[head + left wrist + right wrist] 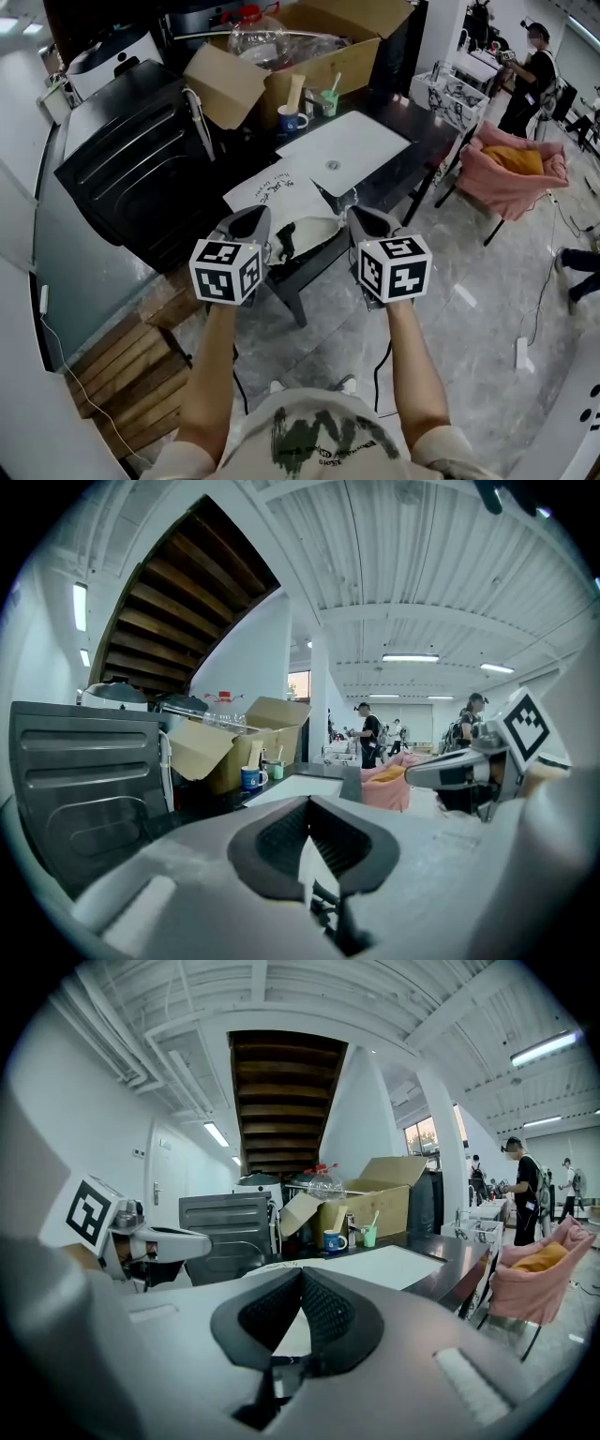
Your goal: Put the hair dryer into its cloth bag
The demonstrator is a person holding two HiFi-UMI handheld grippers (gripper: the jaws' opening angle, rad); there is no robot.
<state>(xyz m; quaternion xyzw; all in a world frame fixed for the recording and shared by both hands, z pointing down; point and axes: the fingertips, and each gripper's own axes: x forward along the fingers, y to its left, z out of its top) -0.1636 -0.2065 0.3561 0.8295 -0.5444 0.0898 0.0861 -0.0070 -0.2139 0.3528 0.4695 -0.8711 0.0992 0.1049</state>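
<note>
Hair dryer: not plainly seen; it was perhaps the dark bit (284,242) at the mouth of the cloth bag (317,228).
Table (441,131): held the white bag at its near edge, likely for easy reach.
Left gripper (248,223): jaws closed, empty, held out near-level over that edge.
Right gripper (370,223): likewise, alongside.

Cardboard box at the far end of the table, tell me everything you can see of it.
The box is plain brown cardboard, large, standing upright and open at the far end of the dark table. Its flaps are folded out; the left flap juts toward the black appliance. Crumpled clear plastic rises out of its top. A blue mug and a green cup stand just in front; whether they touch it cannot be told.
</note>
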